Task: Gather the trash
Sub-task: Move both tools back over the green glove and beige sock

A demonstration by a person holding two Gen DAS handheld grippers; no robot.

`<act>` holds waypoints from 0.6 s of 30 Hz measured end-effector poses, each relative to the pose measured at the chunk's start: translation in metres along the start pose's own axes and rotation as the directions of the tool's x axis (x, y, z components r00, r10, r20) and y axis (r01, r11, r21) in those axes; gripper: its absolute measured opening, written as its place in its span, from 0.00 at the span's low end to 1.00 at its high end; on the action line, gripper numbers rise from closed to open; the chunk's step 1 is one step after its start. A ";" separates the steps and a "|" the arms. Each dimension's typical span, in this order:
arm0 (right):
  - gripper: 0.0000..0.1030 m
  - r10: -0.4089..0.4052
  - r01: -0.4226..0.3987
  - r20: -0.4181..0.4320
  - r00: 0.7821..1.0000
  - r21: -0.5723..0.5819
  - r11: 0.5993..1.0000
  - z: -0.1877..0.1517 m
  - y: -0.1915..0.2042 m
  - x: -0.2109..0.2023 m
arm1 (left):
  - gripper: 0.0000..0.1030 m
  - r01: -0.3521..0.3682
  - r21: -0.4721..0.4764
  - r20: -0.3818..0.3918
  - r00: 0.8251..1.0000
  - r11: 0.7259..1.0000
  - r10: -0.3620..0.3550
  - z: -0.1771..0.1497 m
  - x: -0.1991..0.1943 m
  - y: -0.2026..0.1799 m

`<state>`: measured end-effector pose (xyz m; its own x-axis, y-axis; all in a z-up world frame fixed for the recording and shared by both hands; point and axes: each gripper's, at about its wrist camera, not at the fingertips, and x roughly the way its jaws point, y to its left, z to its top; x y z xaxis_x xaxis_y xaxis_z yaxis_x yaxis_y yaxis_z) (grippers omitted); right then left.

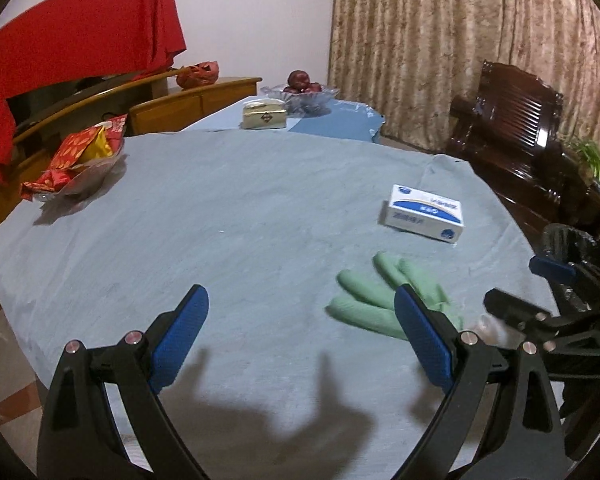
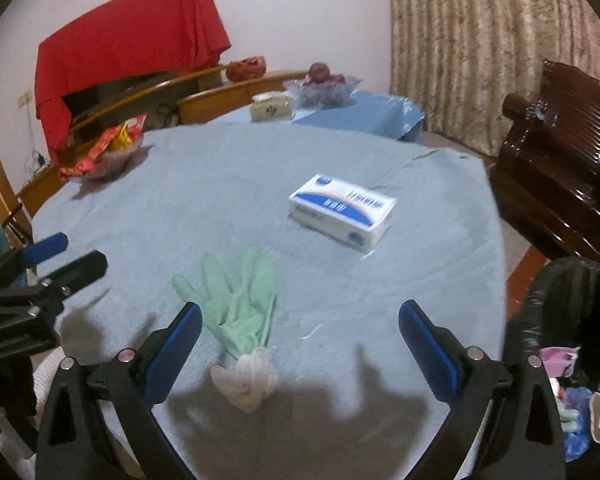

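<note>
Your right gripper point(image 2: 300, 340): jaws wide apart, holding nothing.
Green glove point(image 2: 240, 304): flat on your table point(image 2: 220, 184), between the fingers.
White box point(image 2: 342, 210): beyond it.
Trash bin point(image 2: 572, 320): at your right.

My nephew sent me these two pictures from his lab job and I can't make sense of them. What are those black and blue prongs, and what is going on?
Each picture comes from a camera mounted on a hand-held gripper, looking along its two blue-padded fingers. A person carries one in each hand; no robot arm is involved. The first shows the left hand-held gripper, the second the right hand-held gripper. Both are open and hold nothing. On the blue-grey tablecloth lie a green glove, a white and blue box and a bowl of red packets. A black-lined trash bin stands at the right, already holding some rubbish.
</note>
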<state>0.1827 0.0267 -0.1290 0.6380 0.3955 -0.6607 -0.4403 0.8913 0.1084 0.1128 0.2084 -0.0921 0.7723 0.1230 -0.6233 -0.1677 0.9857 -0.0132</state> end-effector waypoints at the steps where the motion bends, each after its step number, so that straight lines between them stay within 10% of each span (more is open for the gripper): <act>1: 0.94 0.006 -0.006 -0.011 1.000 -0.003 1.000 -0.001 0.002 0.005 | 0.89 -0.003 -0.001 0.000 1.000 1.000 0.003 0.000 0.001 0.002; 18: 0.81 0.085 -0.094 -0.150 0.985 -0.052 0.994 -0.008 0.024 0.053 | 0.89 -0.027 -0.033 -0.043 0.999 0.999 0.026 -0.007 0.023 0.018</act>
<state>0.2010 0.0668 -0.1675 0.4960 0.4324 -0.7530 -0.5304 0.8375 0.1316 0.1236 0.2286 -0.1123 0.7405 0.1436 -0.6566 -0.2091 0.9777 -0.0220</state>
